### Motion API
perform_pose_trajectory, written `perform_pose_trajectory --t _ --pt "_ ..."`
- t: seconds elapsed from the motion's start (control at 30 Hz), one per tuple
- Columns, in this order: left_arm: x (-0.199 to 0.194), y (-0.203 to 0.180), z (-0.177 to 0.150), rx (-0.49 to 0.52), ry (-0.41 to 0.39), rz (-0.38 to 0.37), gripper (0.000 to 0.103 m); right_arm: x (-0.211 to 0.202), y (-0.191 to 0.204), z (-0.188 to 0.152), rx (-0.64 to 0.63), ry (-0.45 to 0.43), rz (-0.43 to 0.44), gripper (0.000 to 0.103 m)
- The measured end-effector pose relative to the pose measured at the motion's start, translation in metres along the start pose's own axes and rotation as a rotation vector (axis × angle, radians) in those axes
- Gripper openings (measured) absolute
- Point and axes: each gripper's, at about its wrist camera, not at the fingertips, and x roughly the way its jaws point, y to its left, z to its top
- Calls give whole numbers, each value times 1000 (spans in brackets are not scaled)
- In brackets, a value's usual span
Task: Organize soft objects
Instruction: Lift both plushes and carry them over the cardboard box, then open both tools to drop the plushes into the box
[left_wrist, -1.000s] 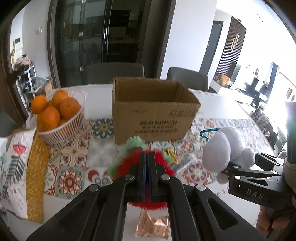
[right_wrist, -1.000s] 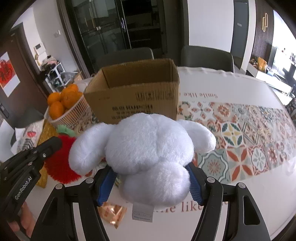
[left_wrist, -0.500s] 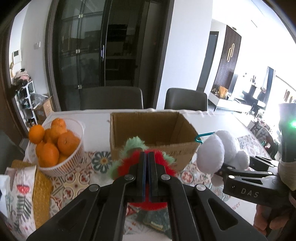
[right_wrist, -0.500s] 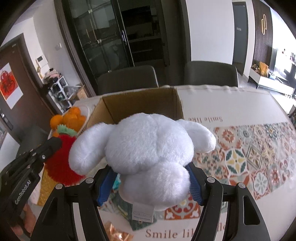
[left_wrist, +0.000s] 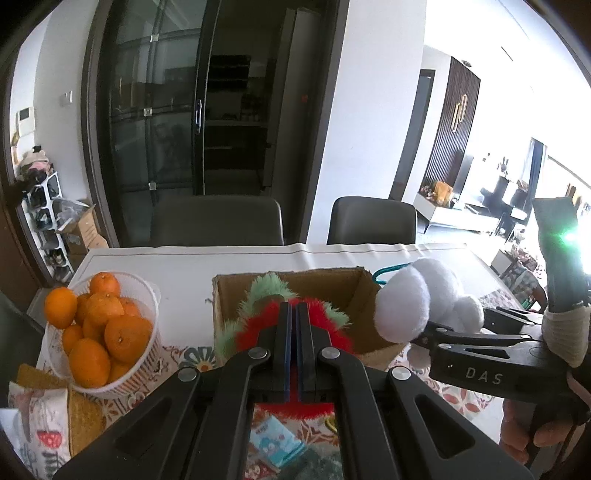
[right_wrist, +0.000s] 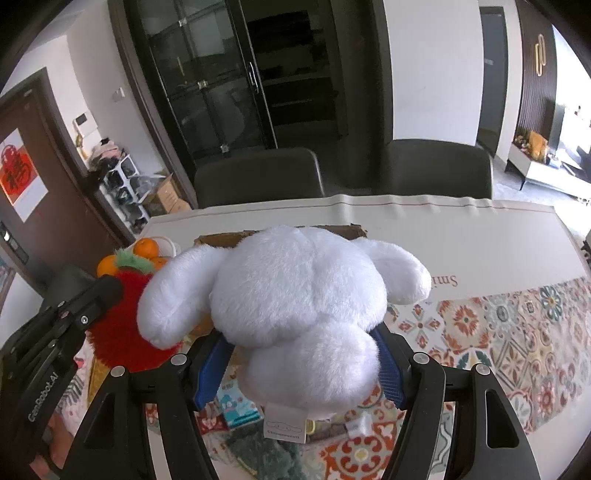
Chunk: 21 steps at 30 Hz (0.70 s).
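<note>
Hanging above the cardboard box (left_wrist: 373, 328) rim, both toys are clamped.

The left gripper (left_wrist: 293, 325) sits at lower centre of its frame, fingers pressed nearly together on red fur, while the right gripper (right_wrist: 301, 363), low in its frame, clamps white plush between blue pads (right_wrist: 388, 363).

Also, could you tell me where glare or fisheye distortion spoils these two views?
Left wrist view: window light blows out the right side, with a green flare above the right gripper. Right wrist view: evenly lit, but the white plush fills the centre and door frames bow at the edges.
</note>
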Motion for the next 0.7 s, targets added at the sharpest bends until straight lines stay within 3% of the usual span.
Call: perform_pose_trajectory --t 0.4,0.7 --pt "59 11 24 0 87 -7 4 66 -13 33 -4 143 24 69" --pt "94 17 17 -4 169 -16 6 104 -15 44 -16 215 32 70"
